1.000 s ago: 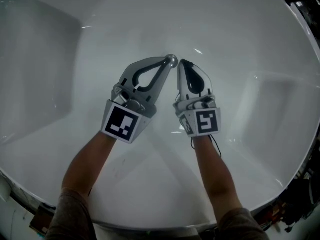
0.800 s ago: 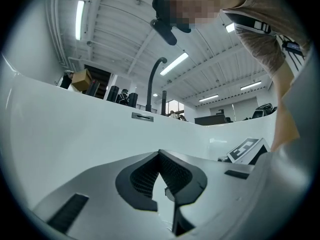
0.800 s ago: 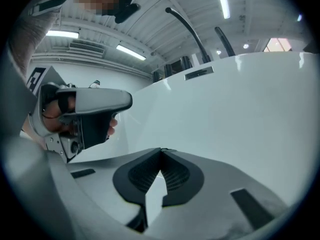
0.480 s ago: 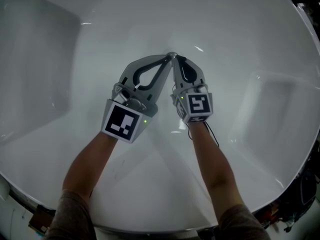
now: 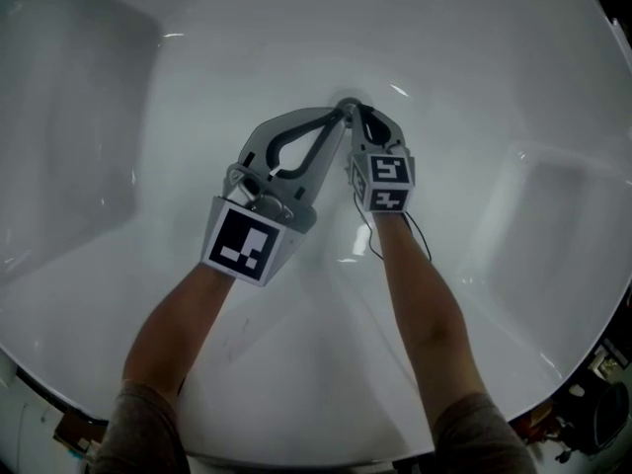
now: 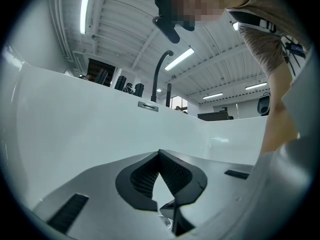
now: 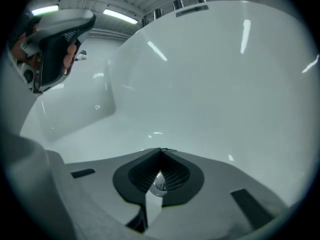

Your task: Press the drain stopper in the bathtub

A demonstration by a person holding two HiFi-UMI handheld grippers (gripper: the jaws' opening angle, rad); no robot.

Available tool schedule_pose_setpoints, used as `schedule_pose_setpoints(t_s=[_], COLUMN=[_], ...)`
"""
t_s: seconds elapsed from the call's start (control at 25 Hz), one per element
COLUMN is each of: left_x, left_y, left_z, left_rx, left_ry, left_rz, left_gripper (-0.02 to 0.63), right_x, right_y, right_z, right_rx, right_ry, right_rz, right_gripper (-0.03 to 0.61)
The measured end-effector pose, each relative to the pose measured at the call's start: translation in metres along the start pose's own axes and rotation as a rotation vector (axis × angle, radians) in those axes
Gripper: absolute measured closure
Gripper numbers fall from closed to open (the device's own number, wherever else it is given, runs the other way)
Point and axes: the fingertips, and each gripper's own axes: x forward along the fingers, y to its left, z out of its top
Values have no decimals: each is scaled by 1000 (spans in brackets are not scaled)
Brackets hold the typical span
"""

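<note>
While both forearms reach down into the white bathtub (image 5: 118, 265), the left gripper (image 5: 340, 117) lies at centre-left of the head view. Its marker cube (image 5: 242, 241) sits toward the lower left, and its long jaws slant up and right to the middle of the tub floor. In the left gripper view its jaws are clenched, with the ribbed pads (image 6: 142, 176) meeting at the tips and nothing held between them. A sliver of chrome shows in the gap low in that frame, too small to identify. Beyond the tub's rim, at upper centre of the same view, stands a dark curved faucet (image 6: 159, 74). Just right of the left gripper in the head view, the right gripper (image 5: 354, 118) points steeply downward, its tips right beside the left gripper's tips at the centre of the frame. Its jaws are likewise pressed together at the tips. The drain stopper (image 7: 159, 184), a rounded chrome knob, sits on the tub floor and shows through the teardrop gap behind the right gripper's pads. Whether either gripper touches it cannot be told.
</note>
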Motion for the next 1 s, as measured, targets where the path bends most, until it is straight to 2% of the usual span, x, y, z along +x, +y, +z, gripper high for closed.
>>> schedule_pose_setpoints(t_s=[0.28, 0.44, 0.64, 1.0], left_x=[1, 1, 0, 0], left_y=[3, 2, 2, 4], left_z=[-10, -11, -12, -18], left_rx=[-10, -13, -11, -29], left_ry=[13, 22, 21, 36], left_rz=[7, 11, 18, 26], left_gripper=[612, 612, 612, 612], right_x=[24, 26, 30, 35], right_y=[-4, -5, -3, -6], right_z=[-34, -48, -64, -65], right_rx=[3, 19, -9, 18], right_ry=[123, 159, 214, 253], right_rz=[17, 12, 16, 19], right_gripper=[575, 575, 575, 575])
